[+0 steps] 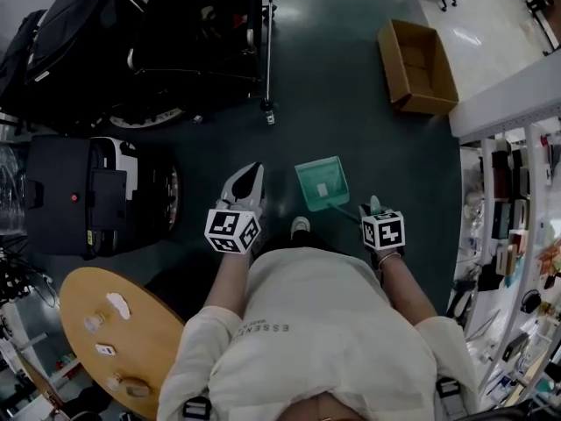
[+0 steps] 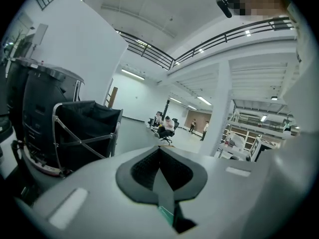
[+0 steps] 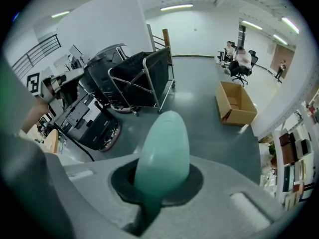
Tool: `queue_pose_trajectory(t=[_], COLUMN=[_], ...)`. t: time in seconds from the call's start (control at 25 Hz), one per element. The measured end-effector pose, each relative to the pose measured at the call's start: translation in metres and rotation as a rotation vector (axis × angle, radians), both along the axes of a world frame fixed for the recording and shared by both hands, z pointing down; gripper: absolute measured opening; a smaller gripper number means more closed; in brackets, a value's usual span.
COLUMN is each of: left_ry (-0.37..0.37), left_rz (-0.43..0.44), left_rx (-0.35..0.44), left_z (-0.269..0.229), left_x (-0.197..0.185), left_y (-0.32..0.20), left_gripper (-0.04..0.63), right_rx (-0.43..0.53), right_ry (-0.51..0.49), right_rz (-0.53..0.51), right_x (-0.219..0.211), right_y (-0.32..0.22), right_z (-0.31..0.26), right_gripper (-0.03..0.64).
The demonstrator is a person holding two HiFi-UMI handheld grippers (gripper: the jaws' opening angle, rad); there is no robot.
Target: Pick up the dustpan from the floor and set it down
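The green dustpan [image 1: 321, 185] hangs over the dark floor just ahead of the person's shoe [image 1: 300, 227], its pan mouth facing away. My right gripper [image 1: 375, 210] is shut on its handle; the handle's rounded end [image 3: 163, 151] sticks out between the jaws of my right gripper [image 3: 158, 195]. The pan itself is hidden in the right gripper view. My left gripper [image 1: 252, 172] is beside the pan's left edge, apart from it. In the left gripper view my left gripper [image 2: 159, 171] has its pads closed together with nothing between them.
An open cardboard box [image 1: 419, 67] lies on the floor far right. A black wheeled cart [image 1: 206, 33] and a black machine [image 1: 88, 196] stand at the left. A round wooden table [image 1: 114, 331] is near left; shelves [image 1: 517, 226] line the right.
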State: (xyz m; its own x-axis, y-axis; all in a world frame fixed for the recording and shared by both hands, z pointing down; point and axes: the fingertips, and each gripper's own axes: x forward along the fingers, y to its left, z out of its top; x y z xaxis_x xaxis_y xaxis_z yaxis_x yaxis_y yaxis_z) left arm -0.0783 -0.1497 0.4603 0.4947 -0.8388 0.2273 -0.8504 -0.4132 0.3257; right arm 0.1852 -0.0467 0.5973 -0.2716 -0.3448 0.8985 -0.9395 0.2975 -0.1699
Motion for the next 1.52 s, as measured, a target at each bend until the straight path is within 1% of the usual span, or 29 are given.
queue_pose_trajectory(t=[0.2, 0.36, 0.52, 0.76, 0.92, 1.16, 1.28, 1.4, 1.52], left_ry=[-0.022, -0.038, -0.038, -0.040, -0.018, 0.011, 0.032, 0.024, 0.019], left_rz=[-0.012, -0.001, -0.033, -0.039, -0.042, -0.013, 0.007, 0.027, 0.053], left_rx=[0.005, -0.024, -0.048, -0.078, -0.095, -0.165, -0.164, -0.164, -0.192], left_z=[-0.005, 0.006, 0.016, 0.022, 0.030, 0.056, 0.064, 0.074, 0.089], left_x=[-0.012, -0.017, -0.025, -0.026, -0.032, -0.032, -0.031, -0.031, -0.030], left_y=[-0.001, 0.008, 0.010, 0.000, -0.024, -0.072, -0.108, -0.142, -0.160], left_gripper=[0.017, 0.017, 0.017, 0.017, 0.017, 0.017, 0.017, 0.017, 0.017], right_rx=[-0.017, -0.008, -0.007, -0.013, -0.029, -0.079, -0.092, -0.103, -0.125], right_ry=[0.044, 0.034, 0.022, 0.020, 0.006, 0.036, 0.047, 0.056, 0.060], right_rz=[-0.004, -0.028, -0.010, -0.056, -0.064, 0.000, 0.007, 0.010, 0.029], right_x=[-0.002, -0.010, -0.014, -0.036, -0.055, -0.068, -0.078, -0.090, -0.099], right_y=[0.005, 0.000, -0.017, -0.052, -0.083, -0.139, -0.173, -0.207, -0.231], right_z=[0.005, 0.008, 0.010, 0.013, 0.027, 0.055, 0.076, 0.101, 0.128], right_gripper=[-0.009, -0.009, -0.009, -0.009, -0.009, -0.009, -0.009, -0.009, -0.009])
